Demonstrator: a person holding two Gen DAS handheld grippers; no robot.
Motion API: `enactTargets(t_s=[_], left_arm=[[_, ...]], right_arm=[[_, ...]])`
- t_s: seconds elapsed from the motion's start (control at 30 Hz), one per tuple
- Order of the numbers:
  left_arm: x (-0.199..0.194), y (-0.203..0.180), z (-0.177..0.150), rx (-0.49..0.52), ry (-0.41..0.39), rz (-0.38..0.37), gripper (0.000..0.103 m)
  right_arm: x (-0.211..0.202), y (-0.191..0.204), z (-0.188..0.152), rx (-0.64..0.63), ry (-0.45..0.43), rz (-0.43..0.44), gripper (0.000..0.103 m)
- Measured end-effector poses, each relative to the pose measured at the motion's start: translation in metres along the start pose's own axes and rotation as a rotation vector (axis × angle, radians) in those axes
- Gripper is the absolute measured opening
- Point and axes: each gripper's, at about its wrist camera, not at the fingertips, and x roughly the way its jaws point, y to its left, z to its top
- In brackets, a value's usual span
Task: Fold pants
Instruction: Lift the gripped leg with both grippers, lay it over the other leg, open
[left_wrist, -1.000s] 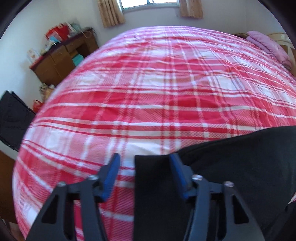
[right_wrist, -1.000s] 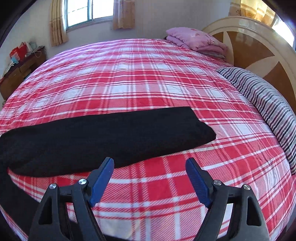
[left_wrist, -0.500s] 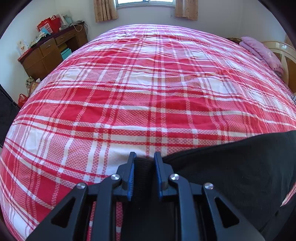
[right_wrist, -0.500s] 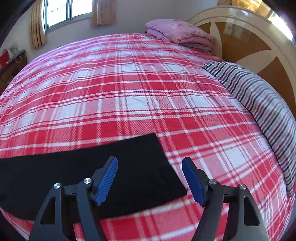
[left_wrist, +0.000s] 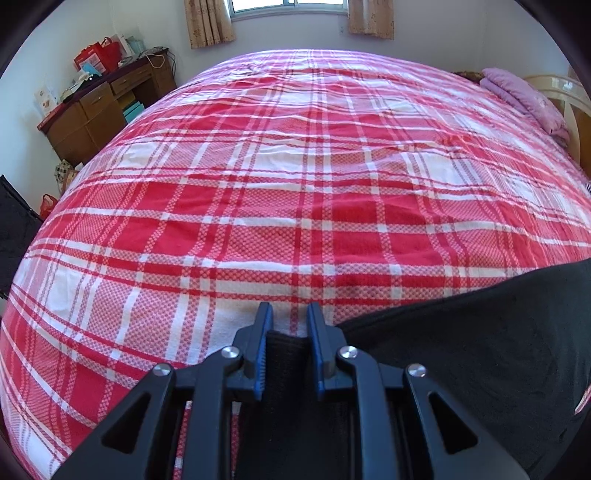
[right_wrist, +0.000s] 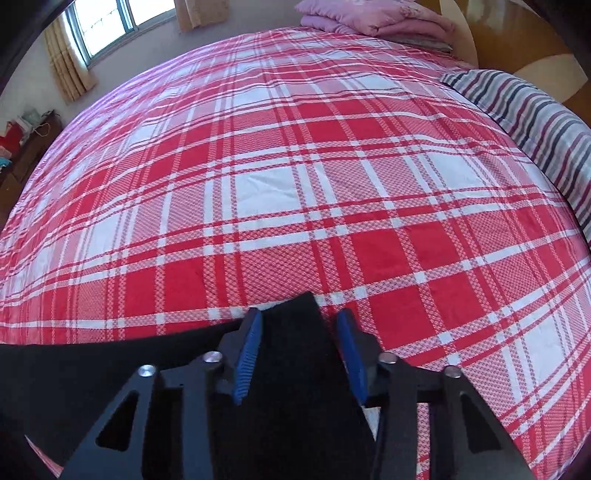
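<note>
Left gripper (left_wrist: 289, 320): we see its blue pads drawn close together, pinching one end of the black pants (left_wrist: 480, 332)
Right gripper (right_wrist: 300, 325): we see its jaws spread apart, straddling the other end corner of the pants (right_wrist: 291, 369); the left pad is over the cloth, the right pad just off its edge
Pants: we note them lying flat along the near edge of the bed (right_wrist: 295, 184), spanning between our two grippers
Bed cover: red and white plaid
Far corner, headboard side: folded pink blanket (right_wrist: 376, 18)
Headboard edge: striped pillow (right_wrist: 535, 118)
</note>
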Motion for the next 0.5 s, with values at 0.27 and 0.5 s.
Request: enactTargets(t_s=[0.27,0.5], left_arm=[[-0.009,0.008,-0.001,-0.030,-0.023,-0.065,0.013],[-0.040,0.017,-0.002,-0.051,-0.105,-0.119,0.013]], right_arm=[[-0.030,0.024,-0.008,-0.098,-0.083,-0.025,0.008],[-0.097,0.030,-0.025,-0.135,-0.239,-0.009,0.008]])
